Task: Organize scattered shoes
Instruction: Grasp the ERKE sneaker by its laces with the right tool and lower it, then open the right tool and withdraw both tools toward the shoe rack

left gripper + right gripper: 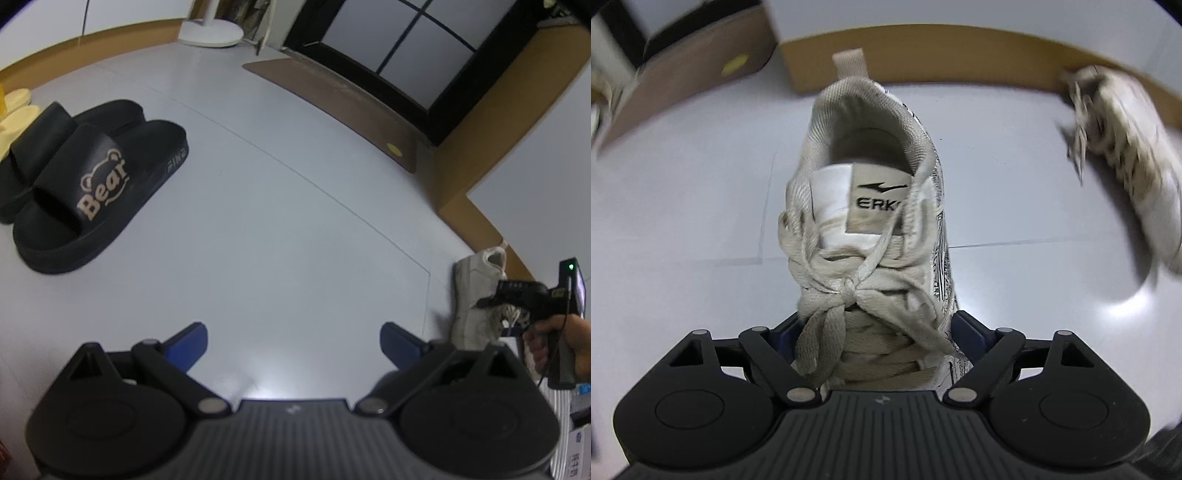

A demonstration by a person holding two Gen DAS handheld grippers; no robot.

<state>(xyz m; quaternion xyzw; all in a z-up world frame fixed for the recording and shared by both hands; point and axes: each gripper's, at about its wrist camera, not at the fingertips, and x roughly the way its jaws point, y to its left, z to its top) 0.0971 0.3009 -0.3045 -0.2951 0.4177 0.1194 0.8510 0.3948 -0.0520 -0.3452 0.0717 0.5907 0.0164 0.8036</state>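
My right gripper (879,319) is shut on a white lace-up sneaker (871,206), one pad on each side at the laces, heel pointing away from me. The left wrist view shows the same sneaker (476,295) at the far right, hanging tilted under a hand (554,343) that holds the gripper. A second white sneaker (1126,147), blurred, lies on the floor at the right near the skirting. A pair of black "Bear" slippers (92,184) stands side by side at the left. My left gripper (291,328) is open over bare floor with nothing between its fingers.
Pale yellow slippers (14,110) sit beyond the black pair at the left edge. A brown doormat (332,96) lies before a black-framed door (406,44). A white round stand base (210,33) is at the back. Wooden skirting (923,55) lines the wall.
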